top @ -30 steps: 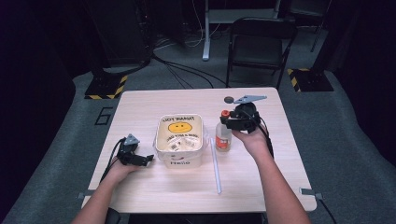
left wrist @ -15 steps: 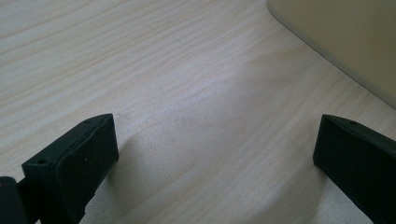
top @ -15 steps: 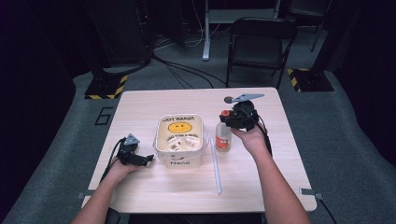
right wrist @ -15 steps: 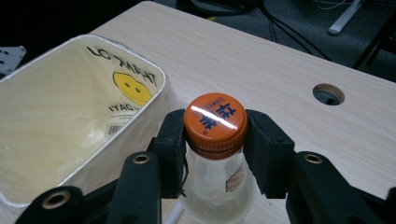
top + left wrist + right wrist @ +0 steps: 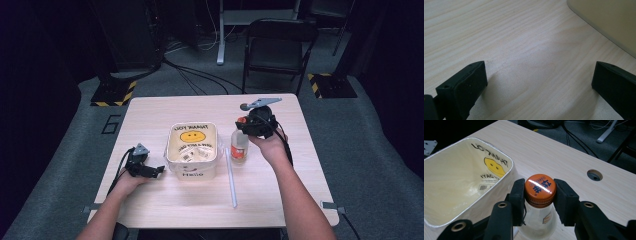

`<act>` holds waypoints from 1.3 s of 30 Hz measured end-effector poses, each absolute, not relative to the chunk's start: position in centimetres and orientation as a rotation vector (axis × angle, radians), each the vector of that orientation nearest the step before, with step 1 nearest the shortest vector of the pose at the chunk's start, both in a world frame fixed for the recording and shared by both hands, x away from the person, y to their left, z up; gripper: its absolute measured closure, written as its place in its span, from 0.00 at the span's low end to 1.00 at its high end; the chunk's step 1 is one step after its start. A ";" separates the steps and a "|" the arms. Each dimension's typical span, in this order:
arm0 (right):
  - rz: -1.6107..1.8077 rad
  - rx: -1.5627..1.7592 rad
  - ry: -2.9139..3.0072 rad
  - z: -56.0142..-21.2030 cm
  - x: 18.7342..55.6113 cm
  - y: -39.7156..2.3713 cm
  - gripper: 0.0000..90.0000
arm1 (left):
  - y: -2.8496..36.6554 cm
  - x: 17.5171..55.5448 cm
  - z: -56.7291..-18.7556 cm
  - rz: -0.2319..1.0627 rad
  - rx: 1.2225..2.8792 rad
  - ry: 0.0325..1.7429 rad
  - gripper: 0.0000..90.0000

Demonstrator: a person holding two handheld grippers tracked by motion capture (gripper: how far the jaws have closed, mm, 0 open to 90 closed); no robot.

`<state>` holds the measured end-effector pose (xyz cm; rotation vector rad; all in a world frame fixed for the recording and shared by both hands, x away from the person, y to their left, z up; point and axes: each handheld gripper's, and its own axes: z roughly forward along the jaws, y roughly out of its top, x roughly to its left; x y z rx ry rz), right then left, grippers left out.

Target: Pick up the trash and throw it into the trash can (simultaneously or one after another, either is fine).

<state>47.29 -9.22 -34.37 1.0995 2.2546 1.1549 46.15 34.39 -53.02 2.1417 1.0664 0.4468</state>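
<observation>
The right gripper [image 5: 539, 195] has its jaws either side of the orange cap [image 5: 540, 187] of a clear bottle [image 5: 239, 146], and they have just been closing on it; in the right gripper view the pads sit flush against the cap on both sides, so it reads as a clamp on the cap, though a hairline gap cannot quite be ruled out from this angle. The bottle stands upright on the table [image 5: 165, 112], just to the right of the bin [image 5: 193, 172] as the high view shows it, close but apparently not touching. The bin is a squarish tub lined with a pale bag [image 5: 459, 182] printed with a yellow smiley face and dark lettering. A white straw [image 5: 230, 177] lies flat on the table in front of the bottle, running toward the person's edge. The person's right hand [image 5: 272, 145] holds the gripper from behind the bottle, its grey plate above. The left gripper [image 5: 539, 87] rests low over bare wood to the left of the bin, its jaws spread wide with nothing between them; a corner of the bin shows at the upper right of the left gripper view. The left hand [image 5: 131, 180] is well apart from the bottle. A round cable hole [image 5: 595, 175] is in the tabletop beyond the bottle.
</observation>
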 end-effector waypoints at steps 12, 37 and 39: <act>1.144 1.047 2.255 -31.8 46.8 -9.0 0.69 | 34.4 46.2 -53.0 0.447 2.142 1.066 0.00; 1.158 0.940 2.283 -25.2 45.5 -7.8 0.69 | 34.4 46.1 -53.0 0.444 2.137 1.069 0.00; 1.165 0.936 2.283 -24.7 45.4 -7.6 0.69 | 34.4 46.1 -53.0 0.444 2.137 1.069 0.00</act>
